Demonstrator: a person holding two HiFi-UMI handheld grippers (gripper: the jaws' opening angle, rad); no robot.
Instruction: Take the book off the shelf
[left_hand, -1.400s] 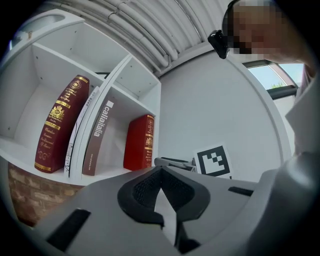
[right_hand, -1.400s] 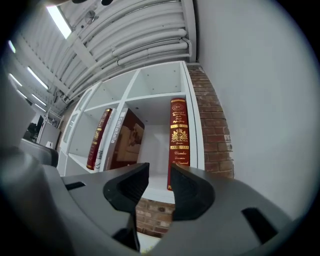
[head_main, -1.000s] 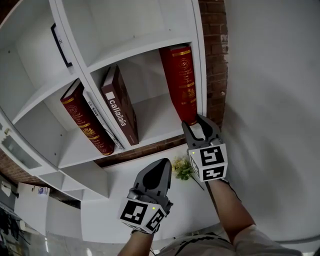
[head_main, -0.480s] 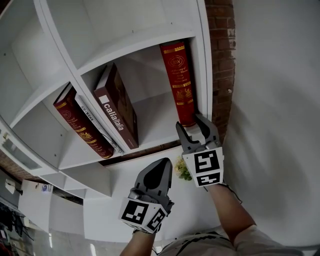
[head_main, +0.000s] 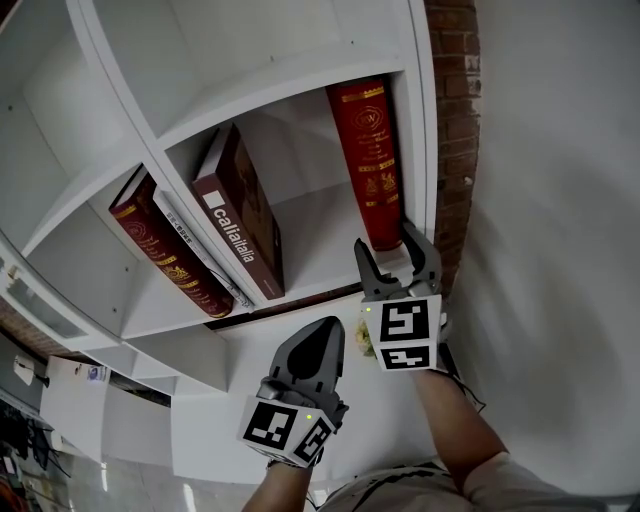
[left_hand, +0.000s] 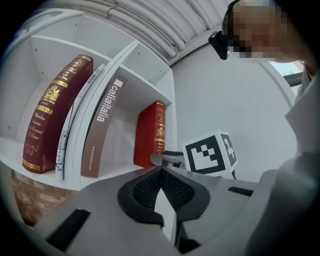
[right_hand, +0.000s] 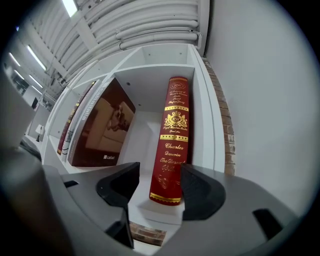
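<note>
A tall red book (head_main: 368, 160) with gold lettering stands upright at the right end of the white shelf (head_main: 310, 215), against the side panel. My right gripper (head_main: 388, 250) is just in front of the book's lower end, and its jaws are opening. In the right gripper view the book's spine (right_hand: 172, 140) shows between the two pads, and neither pad touches it. My left gripper (head_main: 318, 338) hangs lower and to the left, shut on nothing. In the left gripper view its jaws are pressed together, with the red book (left_hand: 152, 132) beyond them.
A brown book (head_main: 240, 225) leans in the same compartment to the left. A thin white book (head_main: 205, 262) and a dark red book (head_main: 170, 255) lean in the compartment beyond. A brick strip (head_main: 455, 130) and a white wall border the shelf on the right. A small green sprig (head_main: 362, 338) lies below the shelf.
My right gripper's jaws have spread wider in front of the red book's lower end. The left gripper has stayed put and shut.
</note>
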